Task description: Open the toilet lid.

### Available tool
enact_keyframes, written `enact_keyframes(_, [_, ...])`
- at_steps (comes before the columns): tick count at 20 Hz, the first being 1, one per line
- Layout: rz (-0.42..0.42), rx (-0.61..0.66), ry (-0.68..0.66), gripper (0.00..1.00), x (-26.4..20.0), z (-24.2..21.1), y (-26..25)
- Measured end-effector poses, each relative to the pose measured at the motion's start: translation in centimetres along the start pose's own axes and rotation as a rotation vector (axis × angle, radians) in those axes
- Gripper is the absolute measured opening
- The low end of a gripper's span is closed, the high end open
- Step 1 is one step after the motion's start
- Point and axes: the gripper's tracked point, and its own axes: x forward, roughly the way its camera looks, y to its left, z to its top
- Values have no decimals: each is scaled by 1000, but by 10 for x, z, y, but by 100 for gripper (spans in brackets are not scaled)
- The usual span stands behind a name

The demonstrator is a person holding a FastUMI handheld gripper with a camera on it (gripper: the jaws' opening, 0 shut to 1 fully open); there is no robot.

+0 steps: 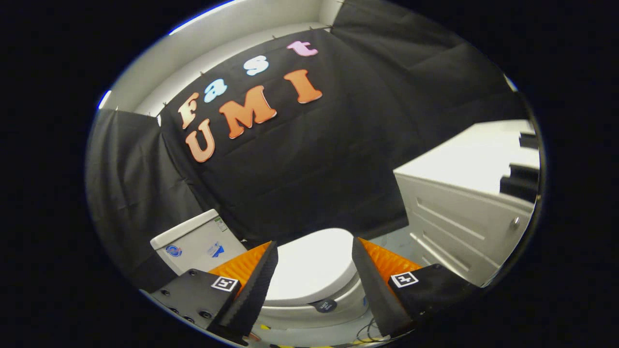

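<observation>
So the floor is a pale, light-coloured surface, just a patch of it visible between the toilet and the white cabinet. Both stand directly on it, near each other but apart. Some thin cables lie close by the toilet's base (hard to tell how many).

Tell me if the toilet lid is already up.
No: the lid lies flat on the bowl, seen between the open hand-held gripper fingers, untouched.

White toilet lid, white tank, white cabinet.
</observation>
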Motion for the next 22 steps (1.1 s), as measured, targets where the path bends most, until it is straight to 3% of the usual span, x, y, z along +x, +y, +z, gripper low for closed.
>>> enact_keyframes(3, [7, 183, 140, 99, 12, -49, -22])
enact_keyframes(8, [-7, 383, 327, 99, 35, -109, -34])
enact_keyframes(22, [-8, 544, 447, 99, 74, -152, -41])
